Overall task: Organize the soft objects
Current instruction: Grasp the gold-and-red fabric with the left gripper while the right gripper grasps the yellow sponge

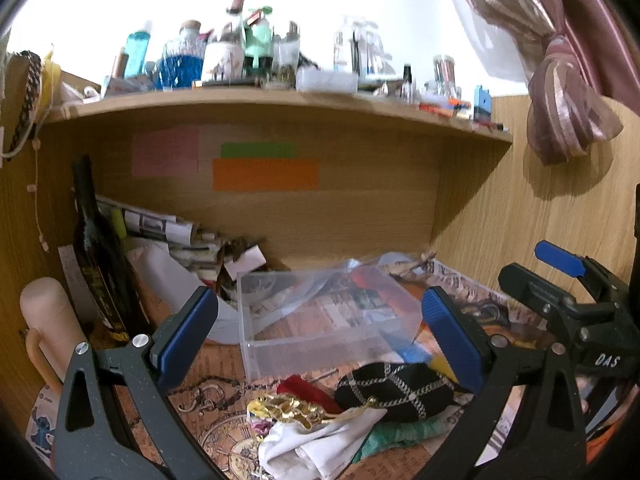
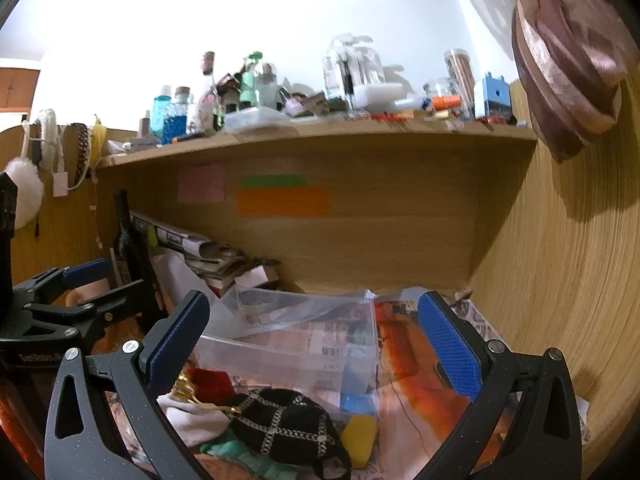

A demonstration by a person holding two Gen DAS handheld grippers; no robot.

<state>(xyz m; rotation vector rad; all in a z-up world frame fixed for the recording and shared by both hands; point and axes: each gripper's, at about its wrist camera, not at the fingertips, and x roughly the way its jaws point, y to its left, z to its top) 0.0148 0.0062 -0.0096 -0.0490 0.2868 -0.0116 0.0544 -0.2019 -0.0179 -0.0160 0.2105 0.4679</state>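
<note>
A pile of soft things lies on the desk in front of a clear plastic box (image 1: 320,320): a black pouch with a chain pattern (image 1: 394,390), a white cloth (image 1: 316,440), a green knit piece (image 1: 404,432), a red piece (image 1: 304,392) and a gold trim (image 1: 288,408). My left gripper (image 1: 320,336) is open and empty above the pile. My right gripper (image 2: 312,348) is open and empty, with the black pouch (image 2: 284,424), a yellow sponge (image 2: 358,438) and a blue sponge (image 2: 358,404) between its fingers. The clear box (image 2: 296,340) lies just beyond.
A dark bottle (image 1: 96,256), stacked papers (image 1: 176,240) and a beige cup (image 1: 48,320) crowd the left of the nook. A wooden shelf (image 1: 280,100) full of bottles hangs overhead. A wooden side panel (image 2: 560,280) closes the right. The right gripper shows in the left wrist view (image 1: 580,300).
</note>
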